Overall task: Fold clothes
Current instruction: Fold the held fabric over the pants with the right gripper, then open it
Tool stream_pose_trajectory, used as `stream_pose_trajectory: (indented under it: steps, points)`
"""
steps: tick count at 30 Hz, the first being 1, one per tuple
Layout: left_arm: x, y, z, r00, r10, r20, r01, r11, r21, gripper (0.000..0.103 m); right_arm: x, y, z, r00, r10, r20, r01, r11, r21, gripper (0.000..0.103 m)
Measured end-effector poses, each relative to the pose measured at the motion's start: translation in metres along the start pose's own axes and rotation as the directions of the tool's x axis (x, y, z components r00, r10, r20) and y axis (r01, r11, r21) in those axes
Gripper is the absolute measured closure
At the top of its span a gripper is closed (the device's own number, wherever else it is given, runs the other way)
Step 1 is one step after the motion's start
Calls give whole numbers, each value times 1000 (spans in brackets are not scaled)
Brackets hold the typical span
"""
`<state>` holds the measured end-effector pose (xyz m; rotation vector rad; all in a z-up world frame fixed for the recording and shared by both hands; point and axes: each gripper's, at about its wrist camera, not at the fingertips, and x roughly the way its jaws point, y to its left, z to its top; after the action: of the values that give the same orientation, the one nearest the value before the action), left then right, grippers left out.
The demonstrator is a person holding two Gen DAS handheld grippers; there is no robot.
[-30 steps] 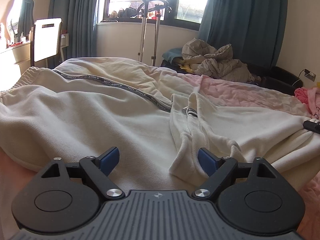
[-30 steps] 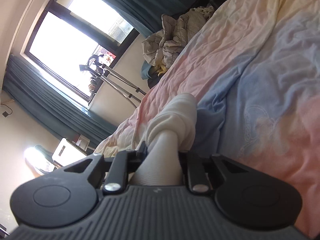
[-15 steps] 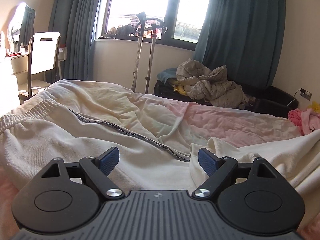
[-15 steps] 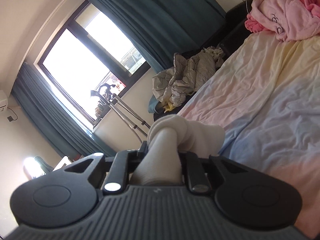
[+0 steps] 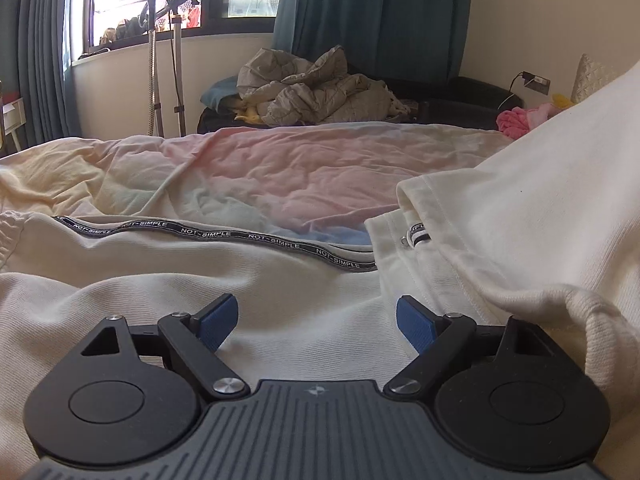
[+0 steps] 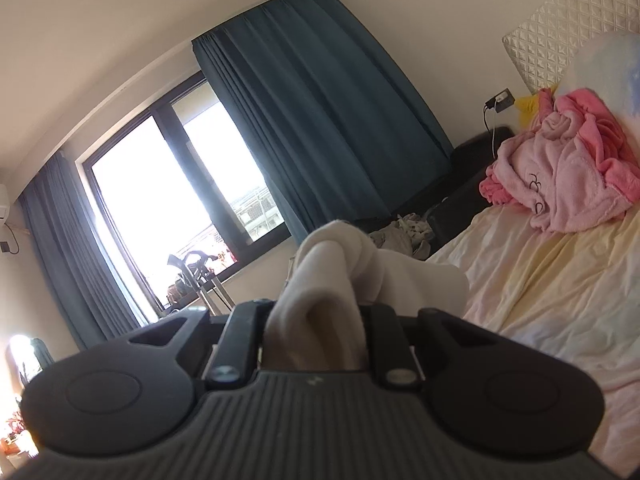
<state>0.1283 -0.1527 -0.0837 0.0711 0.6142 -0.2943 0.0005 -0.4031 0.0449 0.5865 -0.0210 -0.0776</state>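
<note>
Two tools: left tool gapes empty over cream trousers; right tool clamps their bunched edge, lifted.

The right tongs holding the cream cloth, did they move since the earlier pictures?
Yes. The right tongs, shut on the cream cloth, rose and tilted up: the window sits lower now.

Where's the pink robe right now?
In the right wrist view the pink robe lies heaped at the far right on the bed, by the quilted headboard, beyond the cream garment.
</note>
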Motion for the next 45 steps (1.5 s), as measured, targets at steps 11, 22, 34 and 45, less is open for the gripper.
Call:
stream_pose_trajectory:
  steps: [11, 22, 34, 45]
  points:
    - [-62, 46, 15, 998, 58, -23, -54, 991, 125, 10, 8, 11, -14, 1000, 6, 4, -5, 994, -105, 85]
    - [-128, 126, -10, 986, 167, -27, -165, 985, 56, 10, 9, 66, -38, 999, 41, 4, -37, 935, -352, 85]
    - [-126, 201, 2, 988, 156, 16, -153, 979, -136, 10, 39, 163, -115, 996, 71, -44, -83, 763, -642, 83]
    - [-163, 309, -6, 966, 251, 66, -192, 861, -471, 10, 63, 264, -262, 918, 182, -352, -389, 582, -714, 84]
